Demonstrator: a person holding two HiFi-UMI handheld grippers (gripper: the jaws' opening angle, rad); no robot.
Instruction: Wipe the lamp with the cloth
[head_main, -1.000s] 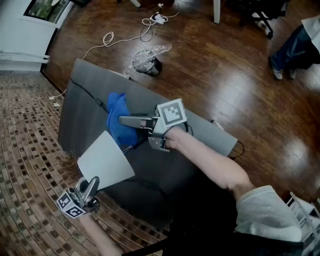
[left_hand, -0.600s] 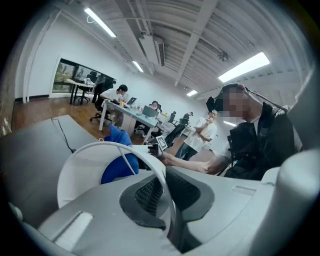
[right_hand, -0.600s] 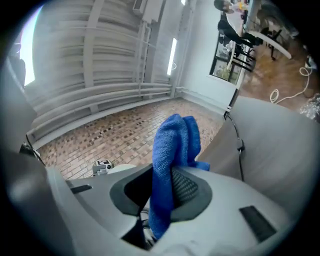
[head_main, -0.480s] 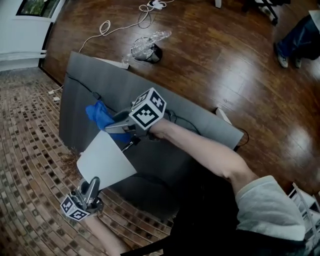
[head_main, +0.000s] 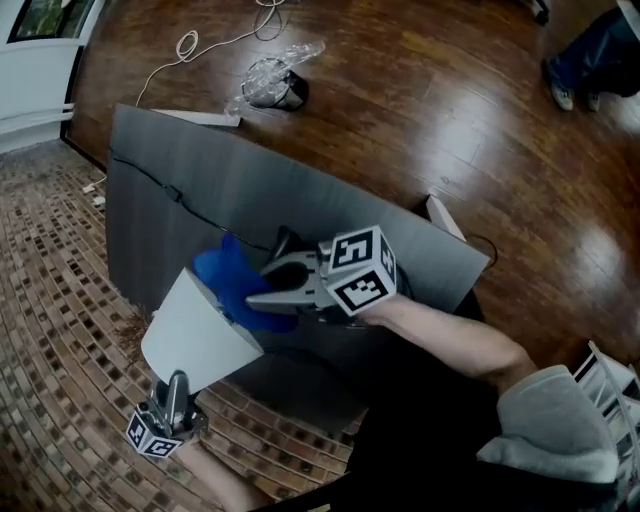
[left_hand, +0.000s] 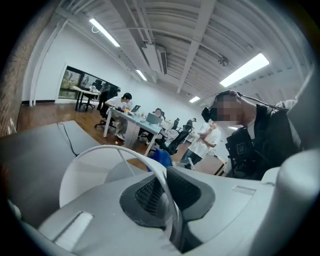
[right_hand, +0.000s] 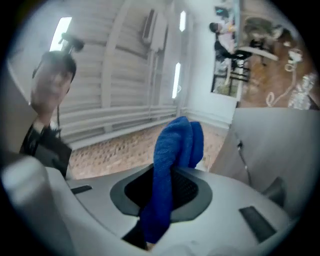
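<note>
The left tongs (head_main: 177, 383), low at the left, are closed on the lampshade (head_main: 195, 338) rim. The right tongs (head_main: 258, 286), on the outstretched right arm (head_main: 450, 340), pinch the cloth (head_main: 226, 278).

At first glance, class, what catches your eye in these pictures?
The blue cloth stands out, pinched in the right tongs at the centre, beside the white lampshade. The left tongs clamp the shade's rim at lower left, at the near edge of the grey table.
</note>
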